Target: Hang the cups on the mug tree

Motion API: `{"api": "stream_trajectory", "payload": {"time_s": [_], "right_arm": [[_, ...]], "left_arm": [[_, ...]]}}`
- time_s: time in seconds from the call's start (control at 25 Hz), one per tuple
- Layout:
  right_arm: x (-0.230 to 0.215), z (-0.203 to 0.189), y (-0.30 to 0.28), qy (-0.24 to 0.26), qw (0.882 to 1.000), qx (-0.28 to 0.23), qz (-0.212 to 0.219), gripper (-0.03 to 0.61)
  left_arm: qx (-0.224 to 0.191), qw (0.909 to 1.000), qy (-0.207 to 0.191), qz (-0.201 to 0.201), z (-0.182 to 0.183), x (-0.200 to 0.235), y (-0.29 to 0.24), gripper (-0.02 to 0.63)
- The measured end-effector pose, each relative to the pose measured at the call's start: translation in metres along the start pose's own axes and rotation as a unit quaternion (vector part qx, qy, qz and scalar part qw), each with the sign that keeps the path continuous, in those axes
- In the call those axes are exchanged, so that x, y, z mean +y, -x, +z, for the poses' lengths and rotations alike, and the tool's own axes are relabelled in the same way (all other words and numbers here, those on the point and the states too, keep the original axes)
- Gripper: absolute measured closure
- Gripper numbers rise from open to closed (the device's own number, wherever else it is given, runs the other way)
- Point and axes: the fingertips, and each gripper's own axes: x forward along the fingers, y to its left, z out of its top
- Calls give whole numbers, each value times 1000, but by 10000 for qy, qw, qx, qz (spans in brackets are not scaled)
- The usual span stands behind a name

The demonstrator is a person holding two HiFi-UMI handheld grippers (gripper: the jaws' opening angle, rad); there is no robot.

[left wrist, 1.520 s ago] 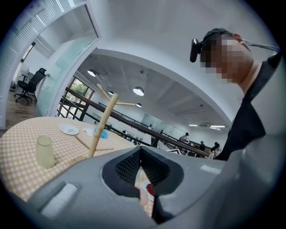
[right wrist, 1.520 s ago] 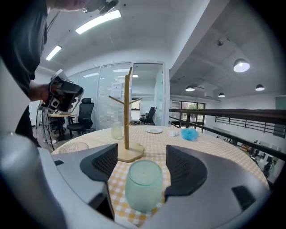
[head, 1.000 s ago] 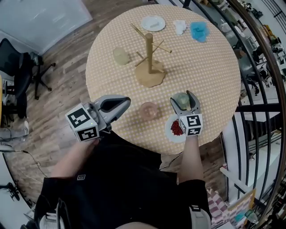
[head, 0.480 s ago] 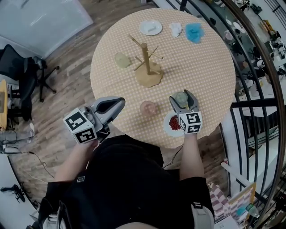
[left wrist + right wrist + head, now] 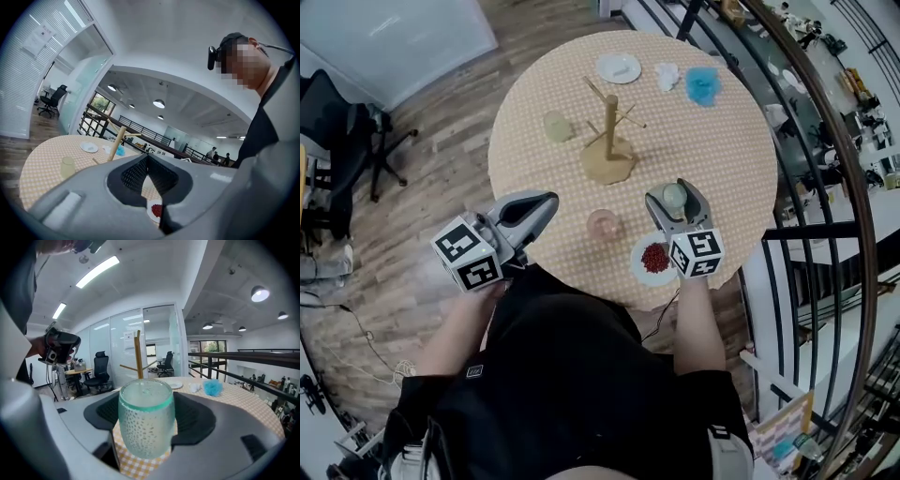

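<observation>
The wooden mug tree [image 5: 610, 131] stands bare on the round checked table [image 5: 731, 159]; it also shows far off in the left gripper view [image 5: 117, 142] and behind the cup in the right gripper view [image 5: 138, 355]. My right gripper [image 5: 675, 199] is shut on a frosted green cup [image 5: 675, 195] [image 5: 145, 420], held above the table's near side; its jaws have just closed a little onto the cup. A pale yellow cup [image 5: 557, 126] [image 5: 67, 166] stands left of the tree. A pink cup [image 5: 603, 224] stands near the front edge. My left gripper [image 5: 546, 200] [image 5: 147, 157] is shut and empty, off the table's left front edge.
A small plate of red bits [image 5: 652, 258] lies under my right gripper. At the far side lie a white plate [image 5: 619, 67], a white cloth [image 5: 667, 73] and a blue puff [image 5: 703, 84]. A black railing [image 5: 806, 187] curves round the right; an office chair [image 5: 337, 141] stands at the left.
Both grippers have risen. The right one has lifted the green cup up off the table; the left one stays shut and empty.
</observation>
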Motion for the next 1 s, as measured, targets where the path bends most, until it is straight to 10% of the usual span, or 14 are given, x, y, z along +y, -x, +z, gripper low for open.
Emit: {"api": "stream_trajectory", "payload": {"time_s": [1.0], "right_arm": [[6, 21, -101, -363, 9982, 30, 477, 235]], "left_arm": [[71, 9984, 382, 404, -12, 56, 16, 606]]}}
